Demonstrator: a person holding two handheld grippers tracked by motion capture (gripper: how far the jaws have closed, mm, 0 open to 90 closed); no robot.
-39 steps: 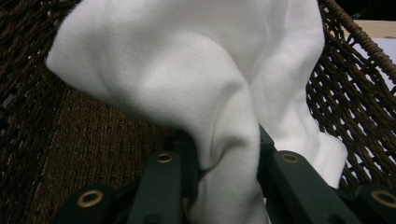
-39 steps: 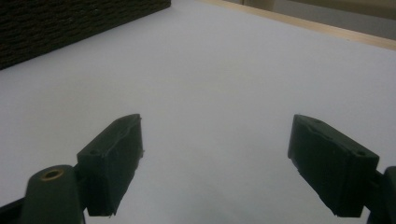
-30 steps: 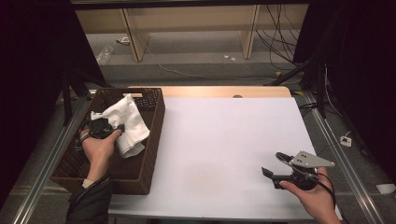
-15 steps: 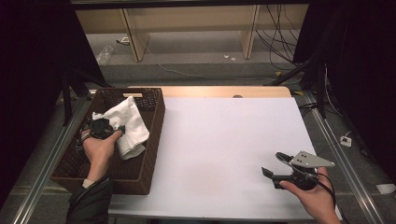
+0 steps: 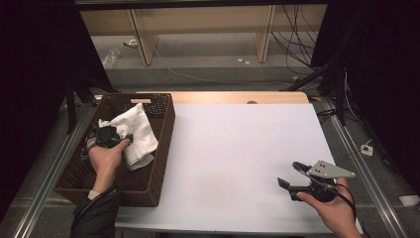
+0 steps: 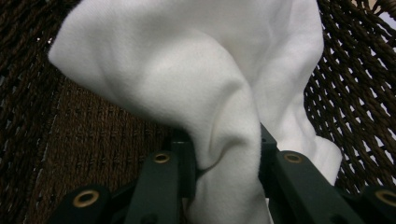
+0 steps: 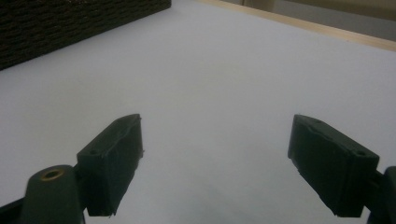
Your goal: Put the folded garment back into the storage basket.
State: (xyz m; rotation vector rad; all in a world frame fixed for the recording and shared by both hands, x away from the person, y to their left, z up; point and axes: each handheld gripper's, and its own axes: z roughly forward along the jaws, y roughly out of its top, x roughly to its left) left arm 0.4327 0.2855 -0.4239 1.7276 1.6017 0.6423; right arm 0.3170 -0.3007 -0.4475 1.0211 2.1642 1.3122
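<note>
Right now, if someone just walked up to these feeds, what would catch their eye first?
The white cloth, bright against the dark wicker basket at the table's left, pinched in the left gripper. Then the wide bare white table, with the right gripper open above its near right corner.

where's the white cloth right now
The white cloth sits in the dark woven basket at the table's left in the high view, pinched by the left gripper.
</note>
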